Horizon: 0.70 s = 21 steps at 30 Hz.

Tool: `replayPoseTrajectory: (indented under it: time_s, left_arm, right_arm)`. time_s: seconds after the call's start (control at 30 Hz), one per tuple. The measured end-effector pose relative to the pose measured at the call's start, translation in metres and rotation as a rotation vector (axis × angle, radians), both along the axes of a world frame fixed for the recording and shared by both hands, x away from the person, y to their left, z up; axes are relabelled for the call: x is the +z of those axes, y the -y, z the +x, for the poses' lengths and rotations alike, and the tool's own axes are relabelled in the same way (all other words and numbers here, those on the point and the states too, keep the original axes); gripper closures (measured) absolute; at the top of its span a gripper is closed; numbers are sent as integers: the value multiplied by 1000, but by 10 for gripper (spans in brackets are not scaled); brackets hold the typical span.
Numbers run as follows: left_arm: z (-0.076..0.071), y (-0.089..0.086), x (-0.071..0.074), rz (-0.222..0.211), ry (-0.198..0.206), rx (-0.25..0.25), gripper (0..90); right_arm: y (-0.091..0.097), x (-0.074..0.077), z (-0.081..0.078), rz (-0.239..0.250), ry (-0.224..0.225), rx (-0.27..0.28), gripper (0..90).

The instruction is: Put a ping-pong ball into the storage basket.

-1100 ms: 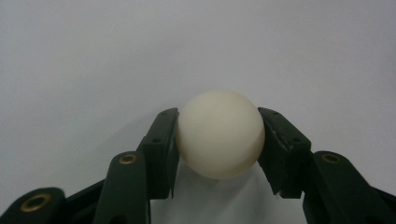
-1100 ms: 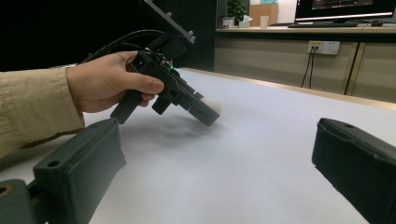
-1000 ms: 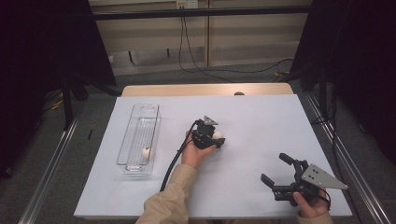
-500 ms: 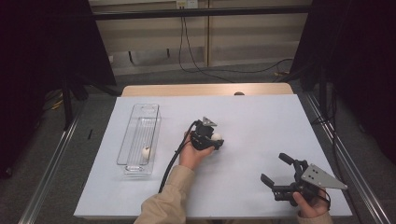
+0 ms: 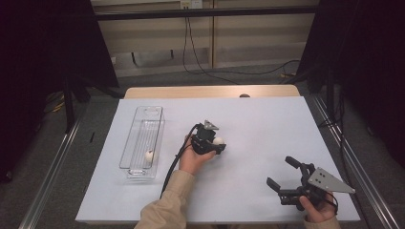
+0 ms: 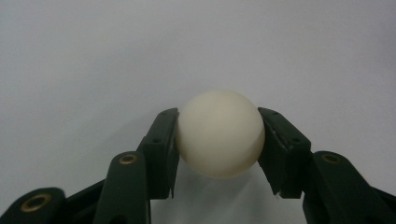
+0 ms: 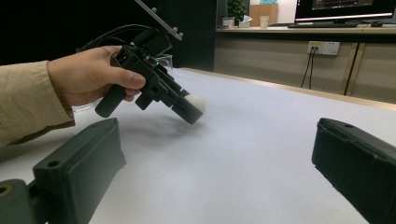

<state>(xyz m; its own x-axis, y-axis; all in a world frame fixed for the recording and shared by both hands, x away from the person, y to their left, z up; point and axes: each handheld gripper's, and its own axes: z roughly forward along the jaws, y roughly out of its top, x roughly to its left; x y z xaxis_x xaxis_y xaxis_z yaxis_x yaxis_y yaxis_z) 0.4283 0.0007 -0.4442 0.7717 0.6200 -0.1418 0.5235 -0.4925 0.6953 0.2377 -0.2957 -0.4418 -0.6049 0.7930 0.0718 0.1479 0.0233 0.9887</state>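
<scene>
My left gripper (image 5: 217, 144) is over the middle of the white table, shut on a white ball (image 6: 219, 133). The ball sits squarely between the two black pads (image 6: 161, 149), a little above the table surface. In the right gripper view the left gripper (image 7: 189, 109) is tilted down, with the ball (image 7: 198, 101) at its tip. My right gripper (image 5: 280, 171) is near the table's front right corner, open, with nothing between its jaws. A second white ball (image 5: 149, 155) lies in the near end of a clear plastic tray (image 5: 128, 148) at the left.
The white table sheet (image 5: 267, 124) is bare between the two grippers and to the right. A black cable (image 5: 174, 164) trails from the left gripper along the sleeve. Metal rails run along both table sides, and a wooden edge (image 5: 210, 91) bounds the far side.
The left gripper has shifted only slightly with the ball still in its jaws. The right gripper has stayed where it was.
</scene>
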Motion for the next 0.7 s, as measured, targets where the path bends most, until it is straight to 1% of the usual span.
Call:
replayPoseTrajectory:
  time_s: [0.2,0.4,0.7]
  left_arm:
    - [-1,-4,4,-8,-7,-6,511]
    - [-3,-7,7,-2,-3,-12,511]
    - [-5,-15,9,-5,-22,-16,511]
  right_arm:
    - [0,0,0,-1,0,0,11]
    - [0,0,0,-2,0,1,11]
    - [-1,0,1,-5,-1,1,11]
